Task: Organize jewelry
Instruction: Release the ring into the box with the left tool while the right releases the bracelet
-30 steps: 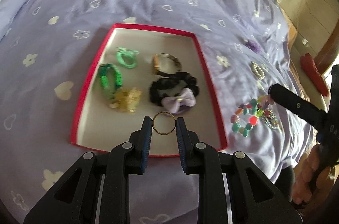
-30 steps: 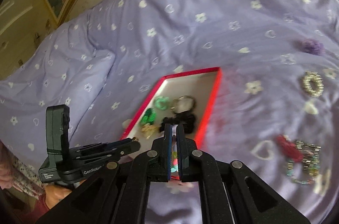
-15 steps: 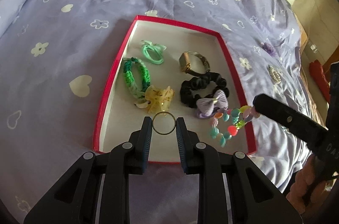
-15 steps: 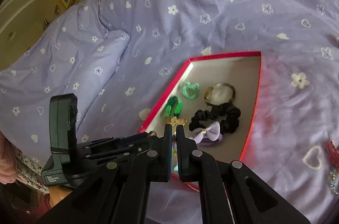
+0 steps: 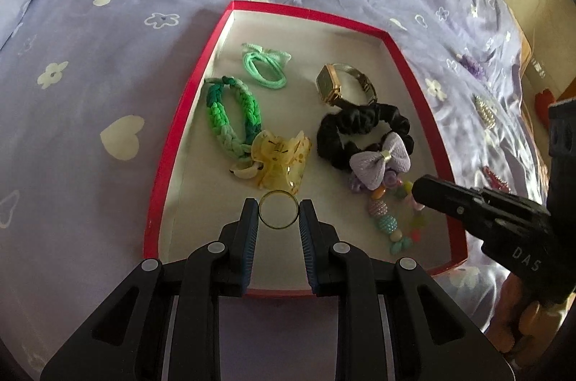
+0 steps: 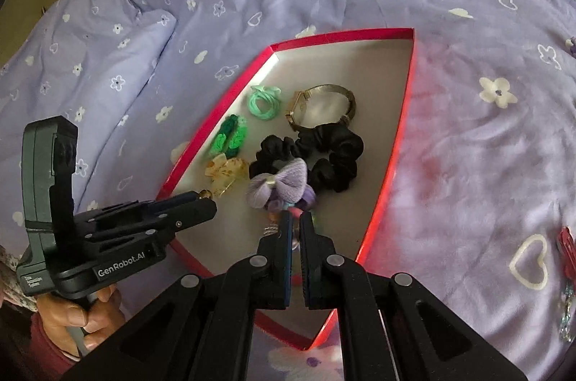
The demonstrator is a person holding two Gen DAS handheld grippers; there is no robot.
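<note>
Progress stands roughly midway: 6 pieces lie in the red tray (image 5: 169, 165). Left gripper (image 5: 279, 213) pinches a gold ring (image 5: 279, 210) over the tray's near end. Right gripper (image 6: 295, 229), nearly closed, holds a beaded bracelet (image 5: 390, 222) above the tray floor. Several pieces remain on the bedspread (image 5: 108, 21), unsorted.

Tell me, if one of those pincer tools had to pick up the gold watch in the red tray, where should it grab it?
Probably the band. The gold watch lies on its side, its band curving up as an open loop behind the square face. Coming from above, one finger inside the loop and one outside could pinch the thin band. The black scrunchie crowds the near side, so the far arc looks freer.
</note>
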